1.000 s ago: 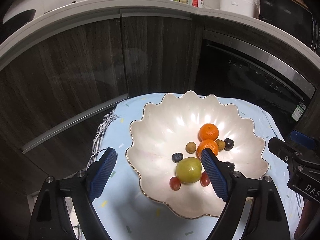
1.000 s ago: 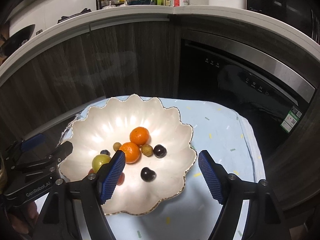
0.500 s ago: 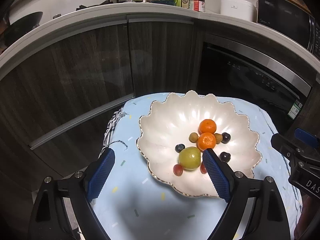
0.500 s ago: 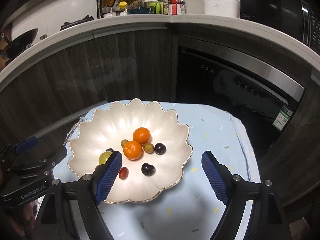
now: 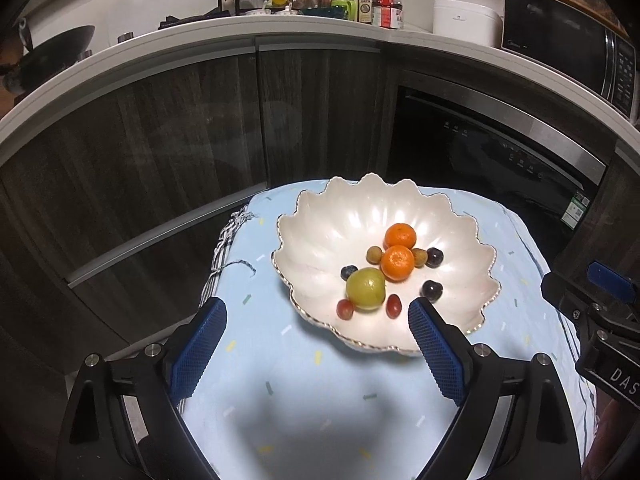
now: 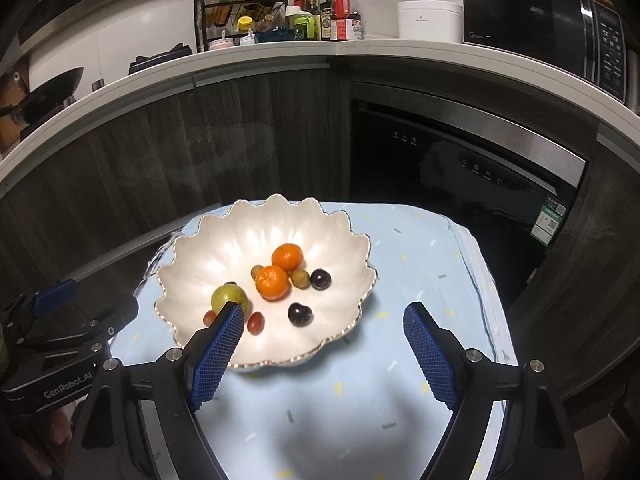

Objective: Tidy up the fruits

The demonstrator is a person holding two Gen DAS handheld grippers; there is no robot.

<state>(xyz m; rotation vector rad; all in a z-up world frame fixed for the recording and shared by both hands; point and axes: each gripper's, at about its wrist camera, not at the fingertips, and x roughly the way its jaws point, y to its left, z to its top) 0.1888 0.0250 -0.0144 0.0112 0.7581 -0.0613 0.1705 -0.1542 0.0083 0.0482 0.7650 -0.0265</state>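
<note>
A white scalloped bowl (image 5: 320, 240) (image 6: 240, 232) stands on a small table with a light blue cloth (image 5: 300, 380) (image 6: 400, 320). It holds two oranges (image 5: 397, 263) (image 6: 272, 282), a green apple (image 5: 365, 289) (image 6: 229, 296), two red cherry tomatoes (image 5: 345, 309) (image 6: 256, 322), dark plums (image 5: 431, 290) (image 6: 300, 314), a blueberry (image 5: 349, 272) and small tan fruits (image 5: 374, 255) (image 6: 300, 279). My left gripper (image 5: 316, 320) hangs before the bowl's near rim, its jaws opening with nothing between them. My right gripper (image 6: 324, 324) is open and empty above the bowl's near right rim.
Dark wood cabinets (image 5: 160, 140) and a built-in black appliance (image 6: 460, 168) stand close behind the table. Above, a white counter (image 5: 280, 30) carries bottles, a rack, a white pot and a microwave (image 6: 540, 24). Each gripper's body shows at the other view's edge.
Both grippers have drawn back and up from the bowl, so it looks smaller and farther. Their jaws stand a little wider. The fruit has not moved.
</note>
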